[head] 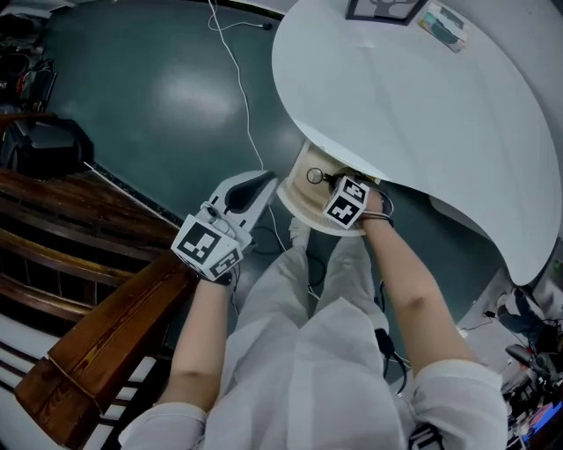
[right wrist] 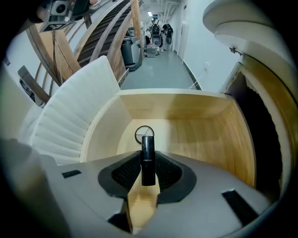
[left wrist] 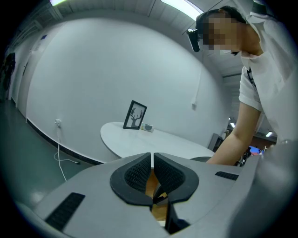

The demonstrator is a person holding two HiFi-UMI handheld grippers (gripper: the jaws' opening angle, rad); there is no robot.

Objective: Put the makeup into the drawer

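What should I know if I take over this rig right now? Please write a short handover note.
Right gripper: shut on a black makeup tube, pointing down into the open wooden drawer.
Left gripper: jaws together, empty, held beside the drawer.
In the drawer: one small round item.
Done: drawer open, tube over it.
Left: lower the tube, release it, probably close the drawer. A small item lies on the white table by the picture frame; I cannot tell whether it is makeup.

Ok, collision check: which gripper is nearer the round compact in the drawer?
Right. The right gripper, holding a black tube, points down at the compact; the left gripper is outside the drawer.
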